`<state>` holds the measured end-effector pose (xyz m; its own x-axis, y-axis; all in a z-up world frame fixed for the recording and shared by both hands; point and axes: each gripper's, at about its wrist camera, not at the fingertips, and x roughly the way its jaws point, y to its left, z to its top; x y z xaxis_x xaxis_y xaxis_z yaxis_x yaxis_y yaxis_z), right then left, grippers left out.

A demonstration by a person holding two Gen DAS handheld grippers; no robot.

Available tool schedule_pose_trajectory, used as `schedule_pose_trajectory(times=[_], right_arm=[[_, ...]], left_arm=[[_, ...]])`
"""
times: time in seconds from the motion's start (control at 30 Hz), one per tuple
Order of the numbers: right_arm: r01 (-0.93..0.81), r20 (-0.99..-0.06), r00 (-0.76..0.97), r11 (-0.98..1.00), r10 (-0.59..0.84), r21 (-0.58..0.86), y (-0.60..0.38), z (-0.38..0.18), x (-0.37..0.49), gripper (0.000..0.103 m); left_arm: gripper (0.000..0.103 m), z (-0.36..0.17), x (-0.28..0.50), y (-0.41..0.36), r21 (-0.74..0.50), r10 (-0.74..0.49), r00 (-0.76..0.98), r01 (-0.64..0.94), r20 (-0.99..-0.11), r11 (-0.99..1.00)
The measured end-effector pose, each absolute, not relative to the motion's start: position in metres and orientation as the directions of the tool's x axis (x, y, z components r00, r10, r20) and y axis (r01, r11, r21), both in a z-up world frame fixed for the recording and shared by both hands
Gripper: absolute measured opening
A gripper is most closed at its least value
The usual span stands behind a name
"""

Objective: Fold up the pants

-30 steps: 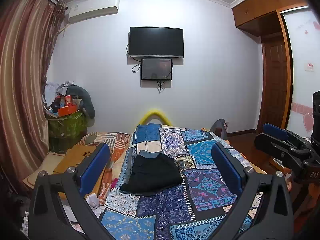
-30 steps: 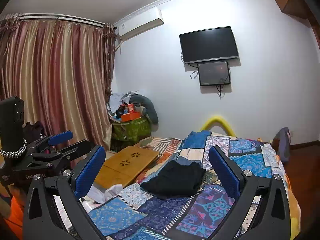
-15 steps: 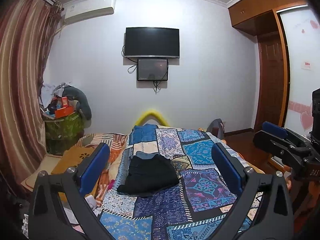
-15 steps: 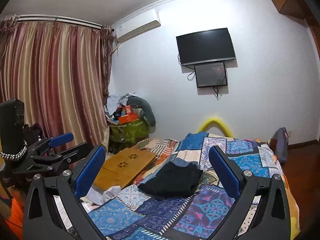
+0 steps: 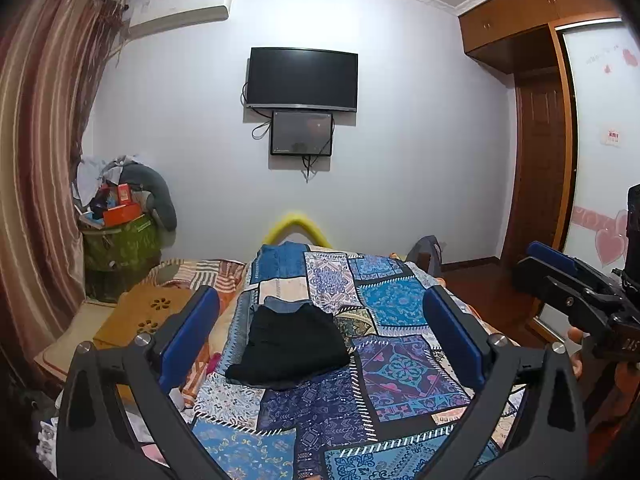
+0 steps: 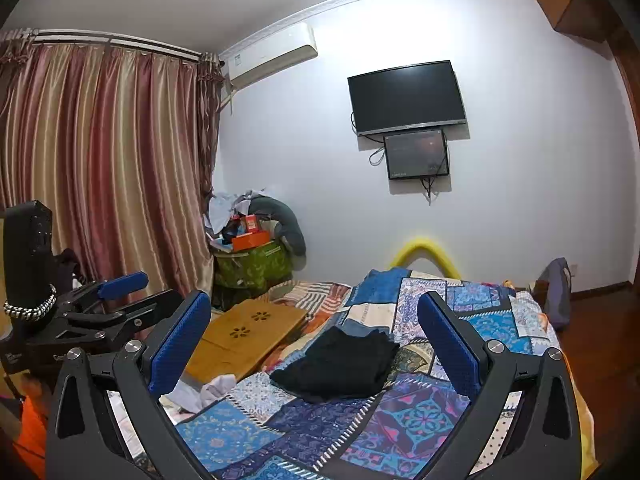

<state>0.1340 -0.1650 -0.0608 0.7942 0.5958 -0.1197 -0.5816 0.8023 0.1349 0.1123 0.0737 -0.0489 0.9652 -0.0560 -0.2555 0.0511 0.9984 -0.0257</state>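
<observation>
Left wrist view
My left claw: spread wide, nothing in it, held above the near end of the bed.
Pants: a compact black bundle on the patchwork quilt, well ahead of me and slightly left of centre; it looks folded already, though I cannot make out its layers from here.
Step in hand: judging by that, I am checking the fold; if it needs squaring, I would come down low and pinch a corner, not the middle.
Right claw: seen at the right edge, over the floor beside the bed.

Right wrist view
My right claw: also spread and empty, apart from the pants.
Edges: the bundle lies near the bed's left side, beside a wooden lap tray and a white cloth.
Open room: bare quilt lies to the right of the pants, so I would work from that side.
</observation>
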Motion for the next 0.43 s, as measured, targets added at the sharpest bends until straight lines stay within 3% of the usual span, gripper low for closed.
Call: schedule_pose_trajectory(times=[0.43], right_arm=[[-0.583,-0.124,0.792,0.801,0.597,0.134,-0.1631,-0.0622,0.133,0.103]], left_arm=[[0.103,-0.0504,0.1113,0.072,-0.02,-0.049,0.965,0.046,-0.257,0.999]])
